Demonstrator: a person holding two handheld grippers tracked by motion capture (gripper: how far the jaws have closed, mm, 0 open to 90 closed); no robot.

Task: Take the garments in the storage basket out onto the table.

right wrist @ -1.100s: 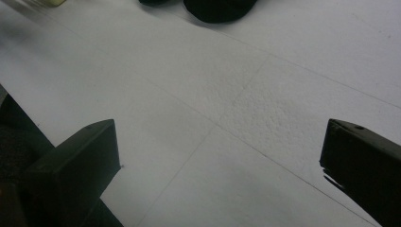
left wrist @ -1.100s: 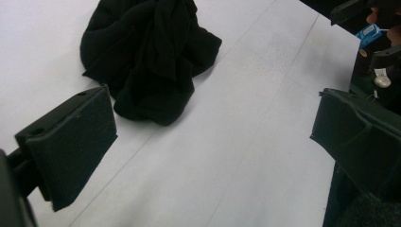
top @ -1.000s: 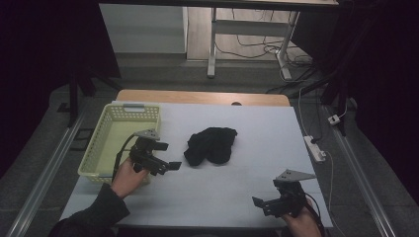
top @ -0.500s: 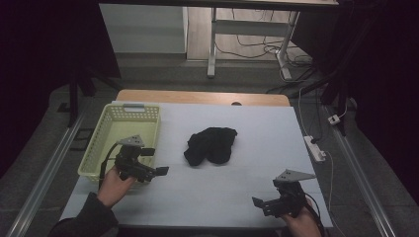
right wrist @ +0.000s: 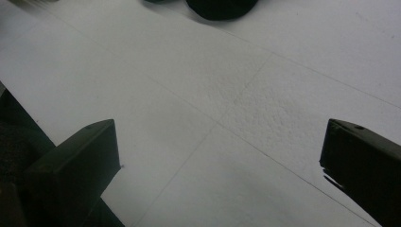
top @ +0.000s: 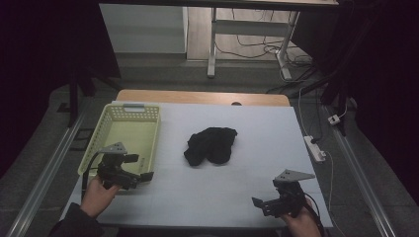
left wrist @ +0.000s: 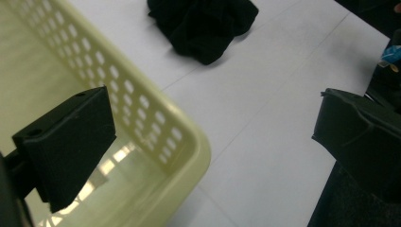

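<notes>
**Left gripper pulls back to the basket corner**

Since a second ago the left gripper point(top: 136, 168) has drawn away from the black cloth point(top: 210, 145) toward the person's side of the table, and now sits over the near right corner of the yellow basket point(top: 129, 114). Its jaws stand wide apart and hold nothing; in the left gripper view one jaw hangs over the inside of the basket and the other over the white table point(top: 257, 128), with the basket's rim point(left wrist: 189, 137) between them.

The right gripper point(top: 264, 203) has stayed where it was, near the front right edge of the table. Its jaws are also spread wide and empty, with bare table surface between them in the right gripper view.

The black cloth lies crumpled in the middle of the table, right of the basket and apart from it, and well apart from both grippers. Nothing touches it.
</notes>
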